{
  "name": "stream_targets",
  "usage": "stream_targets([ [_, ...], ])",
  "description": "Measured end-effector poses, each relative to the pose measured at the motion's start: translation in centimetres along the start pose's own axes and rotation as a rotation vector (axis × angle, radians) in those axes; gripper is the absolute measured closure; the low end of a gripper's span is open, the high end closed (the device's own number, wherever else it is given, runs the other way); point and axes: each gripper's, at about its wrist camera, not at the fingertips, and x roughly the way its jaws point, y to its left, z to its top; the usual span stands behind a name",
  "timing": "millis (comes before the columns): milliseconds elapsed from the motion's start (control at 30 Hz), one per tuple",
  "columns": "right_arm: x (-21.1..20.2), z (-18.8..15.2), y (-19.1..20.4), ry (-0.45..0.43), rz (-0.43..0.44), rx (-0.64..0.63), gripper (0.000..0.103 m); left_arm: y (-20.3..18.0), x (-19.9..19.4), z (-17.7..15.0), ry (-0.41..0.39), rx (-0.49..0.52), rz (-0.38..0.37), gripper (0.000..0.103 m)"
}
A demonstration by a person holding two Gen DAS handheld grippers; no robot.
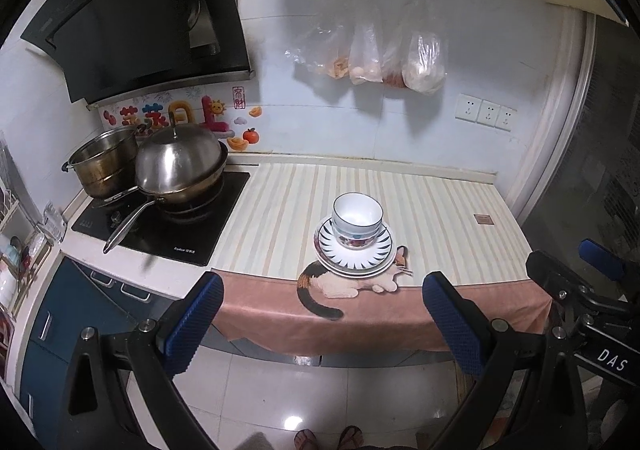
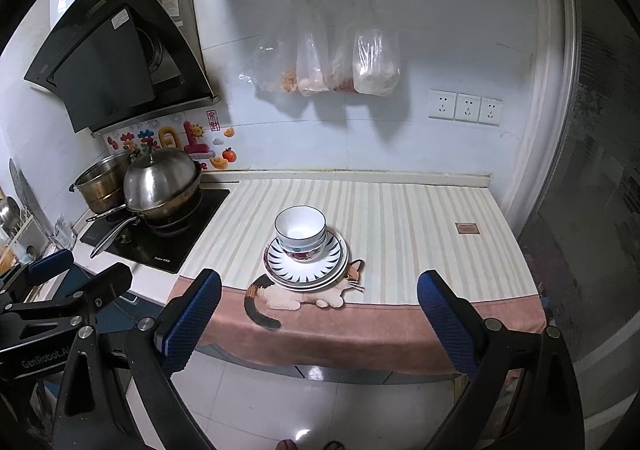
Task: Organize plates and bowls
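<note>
bowls: 2 | plates: 3 | pots: 2 | sockets: 3

Both wrist views face the counter from the floor side, sharing it

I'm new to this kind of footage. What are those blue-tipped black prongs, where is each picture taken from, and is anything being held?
No robot here: a person holds a two-finger claw in each hand, with a camera looking along its fingers. One picture is from the left claw, the other from the right claw. Both are open and hold nothing, back from the counter edge. On the striped cat cloth sit stacked plates with stacked bowls on top. The lidded wok and pot stand on the stove, left.
</note>
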Motion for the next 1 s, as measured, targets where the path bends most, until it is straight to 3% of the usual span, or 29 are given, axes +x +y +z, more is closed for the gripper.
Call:
stream_targets([
  [1000, -1.8, -0.8, 0.1, -0.025, -0.007, 0.006, 0.002, 0.9, -1.7, -0.6, -0.022, -0.007, 0.010, 0.001],
])
